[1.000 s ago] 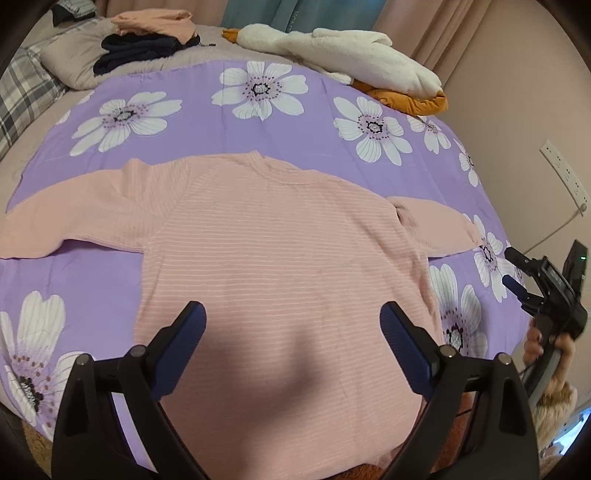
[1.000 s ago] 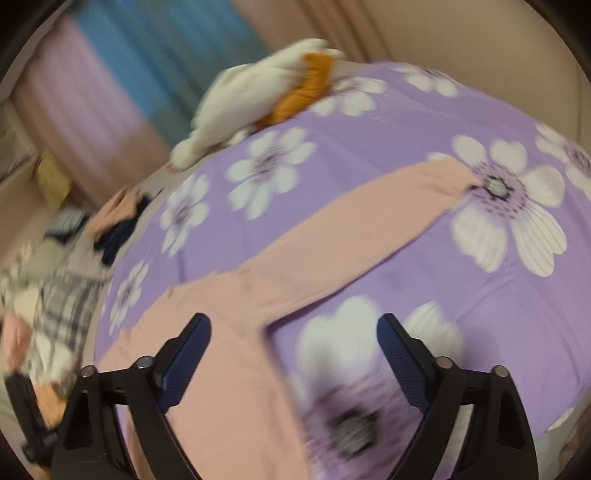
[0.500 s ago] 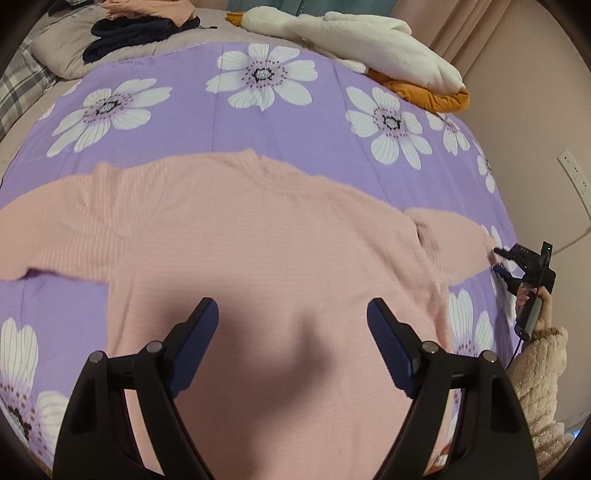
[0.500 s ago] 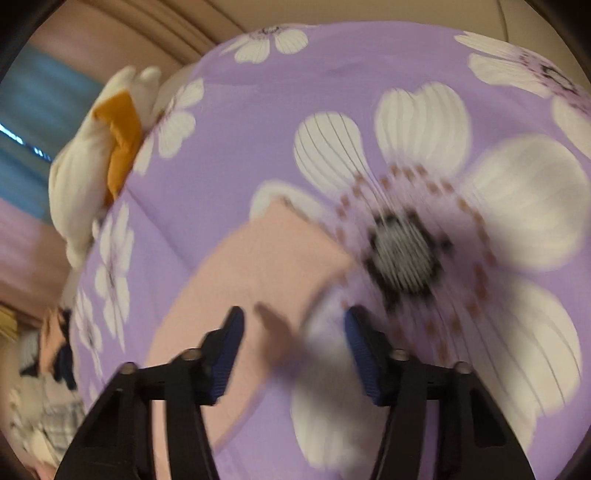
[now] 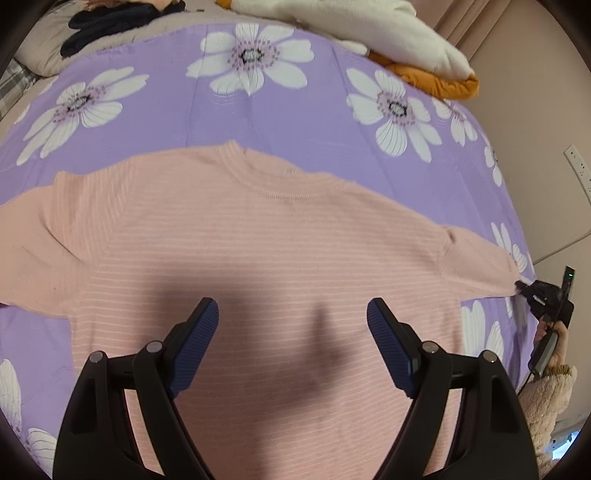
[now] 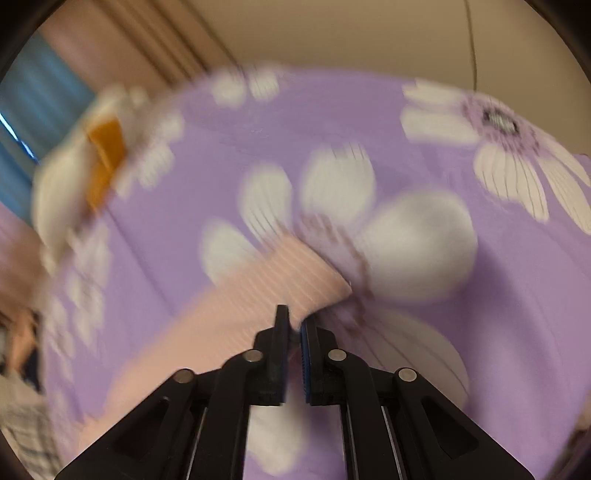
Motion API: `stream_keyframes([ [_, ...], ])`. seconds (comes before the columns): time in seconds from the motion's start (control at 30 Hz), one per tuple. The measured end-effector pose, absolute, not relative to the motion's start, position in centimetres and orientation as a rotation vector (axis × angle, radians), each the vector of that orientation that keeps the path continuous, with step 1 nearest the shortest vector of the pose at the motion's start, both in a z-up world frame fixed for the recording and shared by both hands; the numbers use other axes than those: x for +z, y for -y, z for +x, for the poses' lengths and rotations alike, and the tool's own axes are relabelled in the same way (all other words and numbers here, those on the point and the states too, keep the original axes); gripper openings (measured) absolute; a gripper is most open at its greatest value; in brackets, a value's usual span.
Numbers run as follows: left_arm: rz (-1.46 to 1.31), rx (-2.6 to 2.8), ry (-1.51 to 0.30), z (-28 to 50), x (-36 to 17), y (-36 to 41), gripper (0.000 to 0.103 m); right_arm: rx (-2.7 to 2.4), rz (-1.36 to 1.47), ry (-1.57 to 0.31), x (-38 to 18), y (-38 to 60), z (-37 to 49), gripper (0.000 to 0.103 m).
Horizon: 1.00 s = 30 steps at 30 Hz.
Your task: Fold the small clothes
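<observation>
Sweater: a pink striped sweater (image 5: 258, 258) lay flat, front down or up I could not tell, on the bed's purple flowered sheet (image 5: 295, 110), neckline away from the left camera, both sleeves spread sideways.
Right tongs: the right tongs (image 6: 294, 325) were pinched nearly together on the cuff end of the right sleeve (image 6: 295, 273); pink fabric showed in the narrow slit between the blue pads. From the left wrist view the same tool (image 5: 524, 288) met the sleeve tip at the bed's right edge.
Why there: gripping at the very cuff likely gave the longest lever for swinging the sleeve across the body in one sweep.
Left tongs: the left tongs (image 5: 291, 321) were spread wide and gripped nothing, poised low above the sweater's lower middle, casting a shadow on it; whether the pads touched the knit could not be told.
Why there: probably placed to pin the body while the sleeve was pulled.
Step judged: the first sleeve fold, barely begun; the sleeve was not yet lifted clear.
Risk: a soft knit could drag the whole shoulder if the body was not held.
Surroundings: a white and orange plush toy (image 5: 369, 33) and dark clothes (image 5: 118, 22) sat at the far side, well apart.
</observation>
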<state>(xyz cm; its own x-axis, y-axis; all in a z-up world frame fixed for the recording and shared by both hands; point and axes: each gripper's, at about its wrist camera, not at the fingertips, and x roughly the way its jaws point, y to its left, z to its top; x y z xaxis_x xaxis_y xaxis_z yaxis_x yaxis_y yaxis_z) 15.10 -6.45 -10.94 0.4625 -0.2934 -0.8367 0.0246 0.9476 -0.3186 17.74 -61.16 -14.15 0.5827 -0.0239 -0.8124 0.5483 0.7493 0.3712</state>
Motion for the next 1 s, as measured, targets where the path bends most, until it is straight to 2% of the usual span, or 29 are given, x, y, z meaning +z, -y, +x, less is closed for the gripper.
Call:
stream_keyframes([
  [0.07,-0.277,-0.197,-1.096,15.0,-11.6,6.4,0.082,-0.394,0.574,-0.950,-14.4,60.5,17.9,0.010],
  [0.1,-0.274,-0.191,-1.103,15.0,-11.9,6.4,0.082,-0.413,0.537,-0.952,-13.7,60.1,17.6,0.020],
  [0.13,-0.273,-0.188,-1.106,14.9,-12.0,6.3,0.082,-0.436,0.507,-0.952,-13.0,59.6,17.6,0.035],
  [0.2,-0.275,-0.181,-1.108,14.7,-12.4,5.9,0.082,-0.477,0.415,-0.901,-9.8,57.7,17.6,0.045],
  [0.3,-0.292,-0.173,-1.116,14.5,-13.1,5.5,0.082,-0.362,0.339,-0.838,-6.0,53.3,18.5,0.045],
  [0.4,-0.309,-0.171,-1.126,14.1,-13.9,5.2,0.082,-0.025,0.328,-0.856,-4.8,46.2,22.1,0.045],
  [0.53,-0.308,-0.172,-1.125,13.4,-14.2,4.9,0.082,0.366,0.272,-1.008,-6.7,33.6,28.0,0.045],
  [0.7,-0.321,-0.189,-1.123,12.7,-14.2,4.2,0.082,0.541,0.202,-1.189,-10.9,23.3,33.0,0.045],
  [0.77,-0.330,-0.198,-1.121,12.6,-14.2,4.0,0.082,0.533,0.179,-1.253,-12.6,21.8,32.6,0.044],
  [0.83,-0.331,-0.207,-1.118,12.5,-14.2,3.9,0.082,0.502,0.124,-1.281,-14.0,20.7,32.7,0.031],
  [0.87,-0.330,-0.213,-1.116,12.4,-14.2,3.9,0.082,0.500,0.112,-1.262,-13.7,21.1,32.6,0.014],
  [0.9,-0.330,-0.215,-1.114,12.4,-14.2,3.9,0.082,0.528,0.117,-1.243,-13.3,21.1,32.4,0.005],
  [1.0,-0.342,-0.224,-1.109,12.4,-14.1,3.8,0.082,0.490,0.094,-1.165,-10.9,22.3,32.4,0.005],
])
